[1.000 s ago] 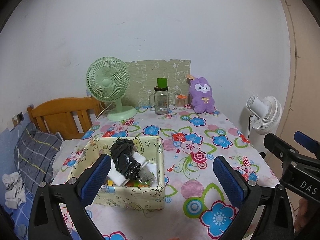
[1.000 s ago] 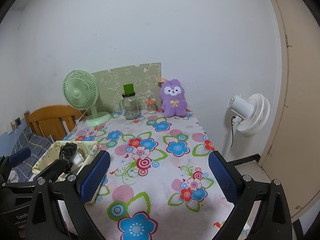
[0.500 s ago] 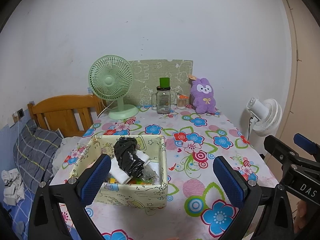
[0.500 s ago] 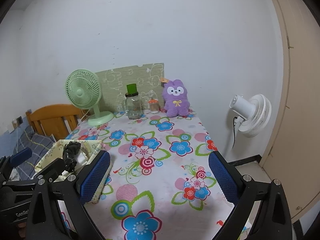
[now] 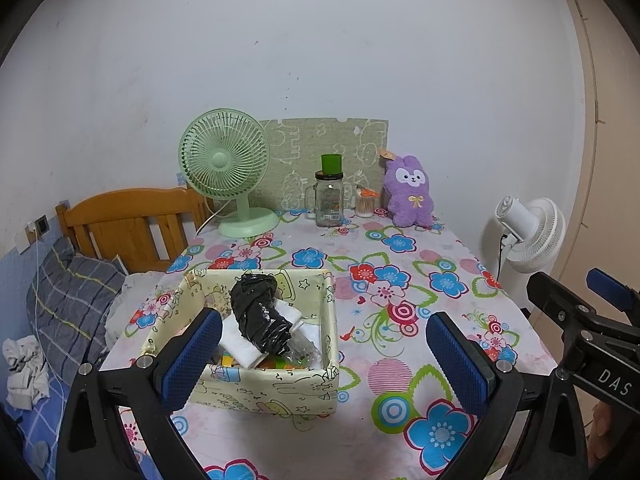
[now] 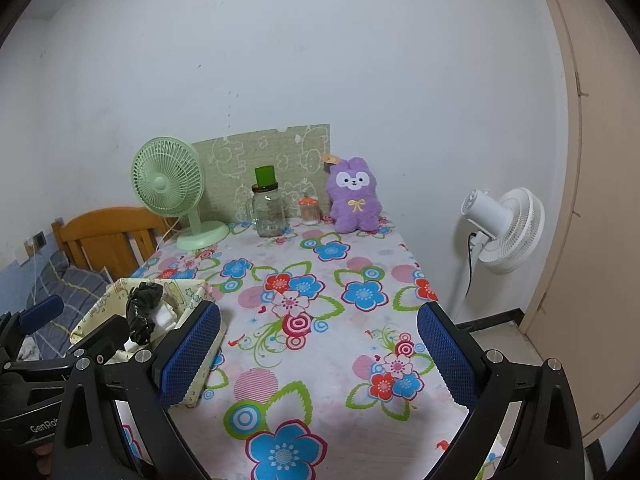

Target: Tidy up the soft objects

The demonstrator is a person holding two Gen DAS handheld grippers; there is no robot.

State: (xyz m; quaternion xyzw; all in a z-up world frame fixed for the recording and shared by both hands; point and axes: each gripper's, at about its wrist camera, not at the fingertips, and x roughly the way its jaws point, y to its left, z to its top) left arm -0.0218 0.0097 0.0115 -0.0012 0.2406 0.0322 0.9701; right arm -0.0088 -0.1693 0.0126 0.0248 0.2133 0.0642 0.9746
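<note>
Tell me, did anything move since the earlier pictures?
Only the cameras drifted a little. Both the left gripper and the right gripper stay open and empty. The fabric box, purple plush and green fan kept their places on the table.

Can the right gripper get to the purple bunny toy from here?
Probably yes: the right gripper is open, and only bare flowered tablecloth lies between it and the purple bunny toy, which sits far back by the wall.

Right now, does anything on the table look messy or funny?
A little. The fabric box is overstuffed: a crumpled black bundle pokes above its rim, on top of white cloth. The purple plush bunny sits upright at the back.
</note>
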